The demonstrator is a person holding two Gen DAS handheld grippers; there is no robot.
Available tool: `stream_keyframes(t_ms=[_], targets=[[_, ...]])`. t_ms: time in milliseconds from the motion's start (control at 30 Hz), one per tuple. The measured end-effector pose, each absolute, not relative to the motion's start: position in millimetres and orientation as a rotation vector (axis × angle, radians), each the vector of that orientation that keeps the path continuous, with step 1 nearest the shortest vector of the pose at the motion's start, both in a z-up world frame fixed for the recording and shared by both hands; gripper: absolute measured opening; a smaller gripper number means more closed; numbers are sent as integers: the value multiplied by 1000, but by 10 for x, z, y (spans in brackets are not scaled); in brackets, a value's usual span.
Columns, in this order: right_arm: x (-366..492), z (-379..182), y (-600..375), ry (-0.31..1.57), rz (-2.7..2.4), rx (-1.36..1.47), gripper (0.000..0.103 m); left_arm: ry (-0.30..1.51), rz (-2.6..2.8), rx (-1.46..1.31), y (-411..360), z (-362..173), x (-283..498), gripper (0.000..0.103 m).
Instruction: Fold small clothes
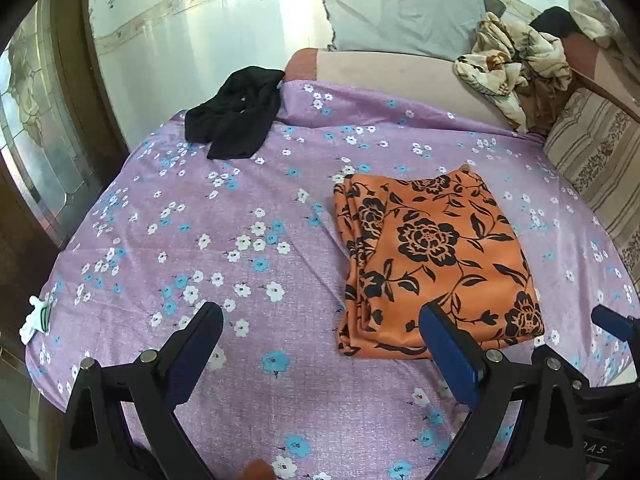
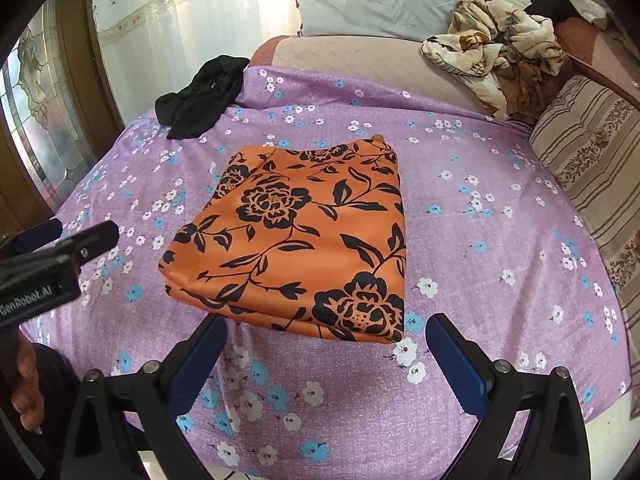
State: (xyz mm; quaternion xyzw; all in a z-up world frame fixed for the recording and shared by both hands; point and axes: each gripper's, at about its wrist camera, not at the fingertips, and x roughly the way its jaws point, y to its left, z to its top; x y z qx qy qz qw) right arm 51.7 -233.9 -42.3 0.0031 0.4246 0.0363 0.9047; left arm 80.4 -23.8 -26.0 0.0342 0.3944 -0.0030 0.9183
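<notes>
An orange cloth with black flowers (image 1: 432, 264) (image 2: 304, 240) lies folded into a flat rectangle on the purple floral bedsheet (image 1: 224, 248) (image 2: 480, 264). A crumpled black garment (image 1: 236, 116) (image 2: 204, 96) lies at the sheet's far left corner. My left gripper (image 1: 324, 336) hovers open over the sheet, its right finger just at the cloth's near edge, with nothing between its fingers. My right gripper (image 2: 328, 344) is open too, just short of the cloth's near edge. In the right wrist view the left gripper (image 2: 76, 240) shows at the left edge.
A grey pillow (image 1: 404, 12) leans on the wall behind. A crumpled beige floral blanket (image 1: 512, 68) and a striped cushion (image 1: 596, 164) lie at the right. A small white and green object (image 1: 36, 320) sits at the bed's left edge. A hand (image 2: 24, 384) shows lower left.
</notes>
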Motion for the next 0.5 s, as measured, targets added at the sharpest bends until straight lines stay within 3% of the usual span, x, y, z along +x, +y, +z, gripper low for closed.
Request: stream_keyframes(t_ms=[500], targets=[[557,-341,-2332,851,44,7,101,809,-7,33,-223,-263,794,98]])
